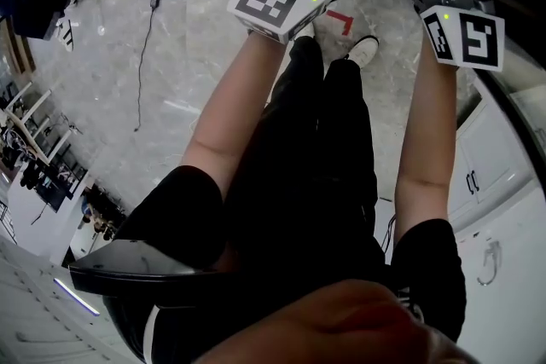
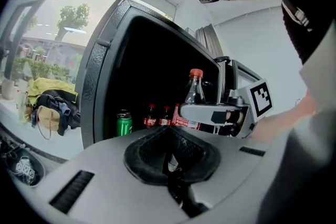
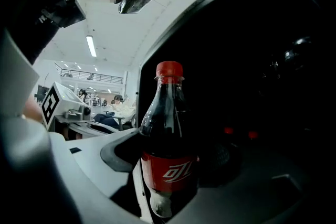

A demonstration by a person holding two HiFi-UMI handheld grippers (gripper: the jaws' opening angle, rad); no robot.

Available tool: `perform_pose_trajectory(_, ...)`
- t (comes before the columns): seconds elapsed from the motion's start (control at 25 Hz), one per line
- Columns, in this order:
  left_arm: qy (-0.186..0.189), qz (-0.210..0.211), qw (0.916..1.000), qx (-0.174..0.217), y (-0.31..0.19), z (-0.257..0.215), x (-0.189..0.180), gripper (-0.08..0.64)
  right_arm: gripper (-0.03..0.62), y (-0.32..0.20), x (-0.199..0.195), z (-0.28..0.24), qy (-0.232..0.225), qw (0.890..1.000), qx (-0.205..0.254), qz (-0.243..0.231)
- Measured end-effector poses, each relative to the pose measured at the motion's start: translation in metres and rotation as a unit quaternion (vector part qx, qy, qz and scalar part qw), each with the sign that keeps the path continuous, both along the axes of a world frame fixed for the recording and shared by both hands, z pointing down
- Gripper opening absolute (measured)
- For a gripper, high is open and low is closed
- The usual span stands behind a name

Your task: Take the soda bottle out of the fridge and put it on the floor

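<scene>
The soda bottle (image 3: 168, 149), dark cola with a red cap and red label, stands upright between the jaws of my right gripper (image 3: 169, 168), which is shut on its lower body. In the left gripper view the same bottle (image 2: 193, 96) shows held by the right gripper (image 2: 210, 113) in front of the open black fridge (image 2: 105, 76). My left gripper (image 2: 168, 157) hangs lower, its dark pads together with nothing between them. In the head view only the marker cubes show, the left gripper (image 1: 277, 0) and the right gripper (image 1: 467, 37), both above the marble floor (image 1: 171, 55).
Inside the fridge stand a green can (image 2: 124, 124) and two small cola bottles (image 2: 151, 115). A pile of clothes and a bag (image 2: 50, 105) lies left of the fridge. A cable (image 1: 145, 38) runs over the floor. The person's legs and a shoe (image 1: 365, 49) are below the grippers.
</scene>
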State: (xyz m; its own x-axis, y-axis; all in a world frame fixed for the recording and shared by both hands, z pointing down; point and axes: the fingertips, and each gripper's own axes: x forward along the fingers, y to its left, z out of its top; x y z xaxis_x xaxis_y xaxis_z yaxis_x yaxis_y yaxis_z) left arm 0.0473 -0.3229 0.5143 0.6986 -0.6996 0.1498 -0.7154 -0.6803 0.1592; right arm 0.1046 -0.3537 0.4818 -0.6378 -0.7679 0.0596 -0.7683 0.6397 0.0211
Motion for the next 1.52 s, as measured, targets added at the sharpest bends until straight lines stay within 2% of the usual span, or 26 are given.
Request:
perform_pose_trajectory(0.24,-0.006,-0.035,0.9993,-0.008,0.03,0.01,-0.009,0.005,0.316,0.044,-0.015,0.011,0.006,0.999,-0.008,-0.052)
perform_pose_trajectory(0.36,-0.02,-0.06,0.9976,-0.027,0.047,0.024,-0.017,0.005,0.316,0.064,-0.023,0.026,0.006,0.997,-0.018,-0.076)
perform_pose_trajectory(0.52,-0.022,-0.079,0.9962,-0.03,0.072,0.041,-0.026,0.005,0.316,0.088,-0.037,0.059,0.012,0.993,-0.039,-0.109)
perform_pose_trajectory(0.64,-0.024,-0.105,0.9931,-0.048,0.086,0.055,-0.039,0.005,0.316,0.102,-0.048,0.086,0.015,0.99,-0.058,-0.127)
perform_pose_trajectory(0.72,-0.028,-0.107,0.9925,-0.052,0.097,0.071,-0.045,0.005,0.316,0.111,-0.055,0.111,0.024,0.988,-0.073,-0.138)
perform_pose_trajectory(0.8,-0.035,-0.101,0.9927,-0.055,0.108,0.093,-0.05,0.005,0.316,0.118,-0.063,0.138,0.03,0.985,-0.088,-0.142)
perform_pose_trajectory(0.96,-0.029,-0.104,0.9904,-0.086,0.125,0.146,-0.07,0.005,0.316,0.13,-0.078,0.193,0.03,0.983,-0.118,-0.136)
perform_pose_trajectory(1.2,-0.003,-0.121,0.9812,-0.15,0.145,0.236,-0.093,0.005,0.316,0.148,-0.094,0.289,0.053,0.978,-0.157,-0.13)
perform_pose_trajectory(1.4,0.005,-0.111,0.9775,-0.179,0.154,0.303,-0.099,0.005,0.316,0.17,-0.097,0.38,0.079,0.968,-0.204,-0.127)
perform_pose_trajectory(1.52,-0.004,-0.095,0.9776,-0.188,0.156,0.341,-0.098,0.005,0.316,0.181,-0.098,0.434,0.105,0.959,-0.227,-0.131)
